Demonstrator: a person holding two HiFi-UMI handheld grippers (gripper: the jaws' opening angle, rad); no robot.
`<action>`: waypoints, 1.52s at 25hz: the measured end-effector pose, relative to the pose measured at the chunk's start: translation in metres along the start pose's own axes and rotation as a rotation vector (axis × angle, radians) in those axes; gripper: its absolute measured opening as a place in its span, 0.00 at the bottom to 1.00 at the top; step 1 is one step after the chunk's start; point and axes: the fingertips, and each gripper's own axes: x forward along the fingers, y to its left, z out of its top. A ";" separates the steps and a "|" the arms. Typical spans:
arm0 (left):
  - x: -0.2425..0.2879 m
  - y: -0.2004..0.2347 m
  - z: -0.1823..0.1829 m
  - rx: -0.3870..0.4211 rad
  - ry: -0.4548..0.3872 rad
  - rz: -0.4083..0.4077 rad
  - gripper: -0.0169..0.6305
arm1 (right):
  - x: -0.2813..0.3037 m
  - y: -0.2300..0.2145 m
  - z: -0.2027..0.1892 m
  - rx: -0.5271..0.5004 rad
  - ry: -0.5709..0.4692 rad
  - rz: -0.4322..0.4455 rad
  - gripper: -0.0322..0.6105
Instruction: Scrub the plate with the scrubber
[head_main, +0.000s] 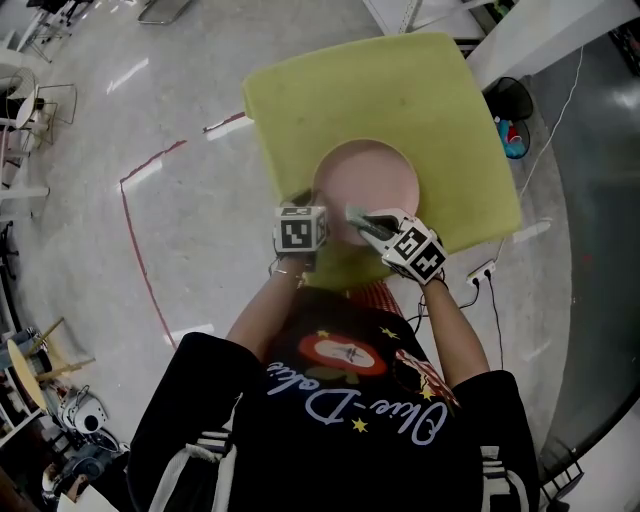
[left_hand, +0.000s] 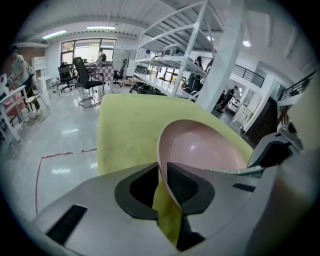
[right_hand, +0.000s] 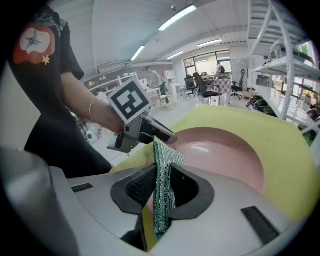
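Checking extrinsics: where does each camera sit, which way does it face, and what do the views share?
Head view: on the head, facing steeply down at the plate on the yellow-green tabletop; shows torso, forearms, left gripper, right gripper.
Left gripper view: on the left gripper, along jaws shut on the plate rim; no arm or torso shows.
Right gripper view: on the right gripper, along jaws shut on the scrubber; shows left forearm, torso.
Shared: all show plate and tabletop.

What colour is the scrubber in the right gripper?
The scrubber is green, a woven mesh; clearest in the right gripper view.
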 end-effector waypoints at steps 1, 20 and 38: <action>-0.002 0.001 0.003 -0.004 -0.025 0.010 0.10 | -0.004 -0.003 0.004 0.016 -0.031 -0.020 0.16; -0.123 -0.086 0.073 0.207 -0.417 -0.008 0.03 | -0.114 -0.022 0.074 0.156 -0.586 -0.254 0.15; -0.168 -0.172 0.082 0.274 -0.536 -0.022 0.03 | -0.178 -0.009 0.073 0.110 -0.712 -0.258 0.15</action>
